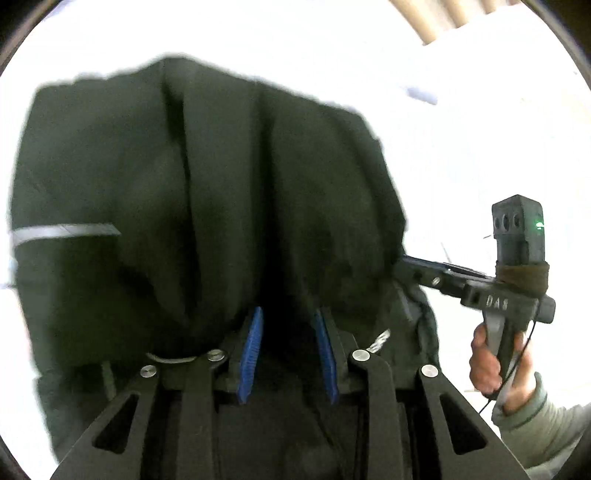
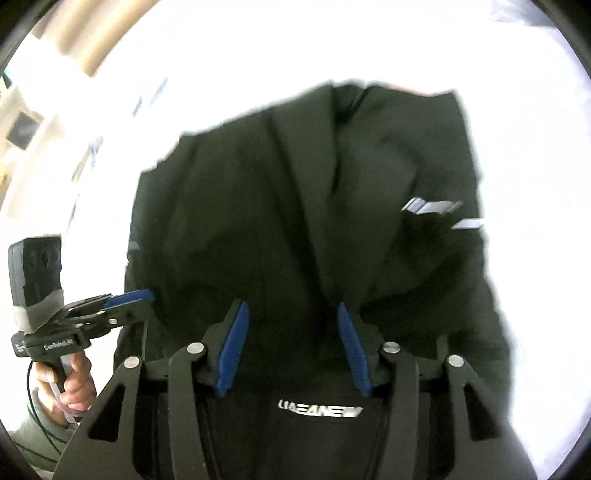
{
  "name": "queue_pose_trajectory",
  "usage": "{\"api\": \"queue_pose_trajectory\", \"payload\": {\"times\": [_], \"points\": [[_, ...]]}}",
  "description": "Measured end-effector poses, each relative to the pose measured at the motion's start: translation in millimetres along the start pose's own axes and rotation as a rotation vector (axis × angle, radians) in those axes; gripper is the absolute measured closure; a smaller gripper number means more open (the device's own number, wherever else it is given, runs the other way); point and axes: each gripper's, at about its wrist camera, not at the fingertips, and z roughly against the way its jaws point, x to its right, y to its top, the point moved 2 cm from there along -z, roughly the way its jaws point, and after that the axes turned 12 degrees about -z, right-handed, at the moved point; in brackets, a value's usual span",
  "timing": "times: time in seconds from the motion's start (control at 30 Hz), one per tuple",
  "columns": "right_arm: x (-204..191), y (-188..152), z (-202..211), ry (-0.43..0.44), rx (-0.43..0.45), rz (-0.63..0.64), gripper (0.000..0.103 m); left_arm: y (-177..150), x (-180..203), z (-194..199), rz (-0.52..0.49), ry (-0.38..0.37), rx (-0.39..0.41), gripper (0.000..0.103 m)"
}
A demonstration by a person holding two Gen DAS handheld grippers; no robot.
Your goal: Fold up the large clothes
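Observation:
A large dark jacket point(image 1: 207, 192) with grey stripes point(image 1: 62, 232) hangs bunched in front of both grippers over a bright white surface point(image 1: 461, 147). In the left wrist view my left gripper point(image 1: 289, 332) has its blue pads point(image 1: 253, 347) pressed into a thick gather of the cloth. To its right, the right gripper point(image 1: 404, 266) bites the jacket's side edge. In the right wrist view my right gripper point(image 2: 291, 332) is shut on the jacket point(image 2: 295, 206), whose folds run in between the pads point(image 2: 232, 347). A white logo point(image 2: 319, 410) shows under the fingers. The left gripper point(image 2: 142, 295) holds the jacket's left edge.
A hand point(image 1: 487, 365) in a grey-green sleeve point(image 1: 546, 428) holds the right gripper's handle; another hand point(image 2: 74, 384) holds the left one. Beige slats point(image 1: 424, 18) stand beyond the white surface. Pale furniture point(image 2: 26, 122) shows at the far left.

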Motion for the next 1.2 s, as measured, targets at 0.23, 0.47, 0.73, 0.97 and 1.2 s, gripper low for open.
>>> {"api": "queue_pose_trajectory", "payload": {"times": [0.23,0.47,0.73,0.97,1.2], "points": [[8,32,-5,-0.025,0.055,-0.051,0.031,23,-25,31,0.048,0.111,0.096,0.053],[1,43,-62,-0.151,-0.012,-0.027,0.084,36,-48,-15,0.083,0.101,0.021,0.083],[24,53,-8,-0.009,0.099,-0.093,0.09,35,-66,30,0.116,0.021,0.158,0.095],[61,41,-95,0.0,-0.034,-0.216,0.085,26,-94,-22,0.182,0.077,0.066,0.094],[29,30,-39,-0.03,-0.019,-0.133,0.062,42,-44,20,0.071,0.151,0.078,0.088]]}}
